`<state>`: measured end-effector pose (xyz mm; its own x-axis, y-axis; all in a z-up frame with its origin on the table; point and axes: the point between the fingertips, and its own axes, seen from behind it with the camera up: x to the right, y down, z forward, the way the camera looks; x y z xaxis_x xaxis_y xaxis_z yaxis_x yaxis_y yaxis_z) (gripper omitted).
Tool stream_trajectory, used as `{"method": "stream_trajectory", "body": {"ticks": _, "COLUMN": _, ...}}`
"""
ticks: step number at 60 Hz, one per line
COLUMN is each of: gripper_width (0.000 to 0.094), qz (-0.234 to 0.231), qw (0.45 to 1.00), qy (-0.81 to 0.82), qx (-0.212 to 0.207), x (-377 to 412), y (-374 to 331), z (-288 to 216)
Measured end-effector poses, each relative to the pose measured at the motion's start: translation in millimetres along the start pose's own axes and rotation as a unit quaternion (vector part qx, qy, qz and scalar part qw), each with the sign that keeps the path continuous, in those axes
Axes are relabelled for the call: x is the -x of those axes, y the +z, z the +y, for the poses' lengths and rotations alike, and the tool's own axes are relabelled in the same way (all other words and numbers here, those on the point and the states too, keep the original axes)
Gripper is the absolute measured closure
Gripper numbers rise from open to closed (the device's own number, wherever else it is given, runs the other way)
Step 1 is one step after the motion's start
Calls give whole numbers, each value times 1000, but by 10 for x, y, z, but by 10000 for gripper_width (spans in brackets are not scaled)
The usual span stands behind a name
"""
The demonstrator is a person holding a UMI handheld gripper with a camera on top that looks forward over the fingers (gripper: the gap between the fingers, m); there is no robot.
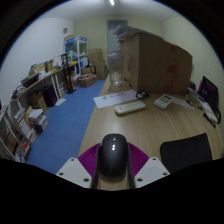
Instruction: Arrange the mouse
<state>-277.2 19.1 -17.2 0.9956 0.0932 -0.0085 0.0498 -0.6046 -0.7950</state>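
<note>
While I look along the gripper [113, 172], I see the black mouse [113, 156] sitting right between its two fingers. The pink pads [88, 158] show on both sides of the mouse and seem to touch it. So I think the gripper is clenched on the mouse and holding it a little above the table [150, 125]. I hold it by its sides so it will not slip or turn when I carry it.

The table is light wood and runs away from me. To the near right there is a black mat [186, 153]. That looks like a good home for the mouse, because a mouse slides well on a mat. I cannot be sure it is a mouse mat, though.

Farther off on the table lies a white keyboard [130, 106], and a small white thing is just to its right. A dark screen [208, 94] stands at the far right. Big brown boxes [158, 62] are stacked behind the table. On the left are a blue floor [62, 120] and shelves [38, 95] full of stuff.

I think my next job is to move the mouse right and set it down softly.
</note>
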Motion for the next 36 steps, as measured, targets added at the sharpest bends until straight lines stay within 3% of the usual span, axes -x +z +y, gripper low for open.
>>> {"method": "stream_trajectory", "body": {"ticks": 5, "gripper_width": 581, "qz": -3, "qw": 999, "qy": 5, "qx": 32, "x": 51, "y": -88, "z": 15}}
{"method": "stream_trajectory", "body": {"ticks": 8, "gripper_width": 585, "qz": -11, "qw": 999, "qy": -8, "qx": 30, "x": 152, "y": -286, "z": -53}}
{"method": "stream_trajectory", "body": {"ticks": 15, "gripper_width": 583, "qz": -23, "qw": 998, "qy": -27, "qx": -52, "x": 395, "y": -1153, "z": -736}}
{"method": "stream_trajectory", "body": {"ticks": 25, "gripper_width": 586, "qz": 23, "qw": 986, "qy": -28, "qx": -162, "x": -112, "y": -2226, "z": -1730}}
{"method": "stream_trajectory", "body": {"ticks": 30, "gripper_width": 588, "qz": 66, "qw": 980, "qy": -41, "qx": -182, "x": -732, "y": -2405, "z": -1906}}
{"method": "stream_trajectory", "body": {"ticks": 36, "gripper_width": 588, "qz": 96, "qw": 981, "qy": -34, "qx": -166, "x": -1540, "y": -2184, "z": -1733}}
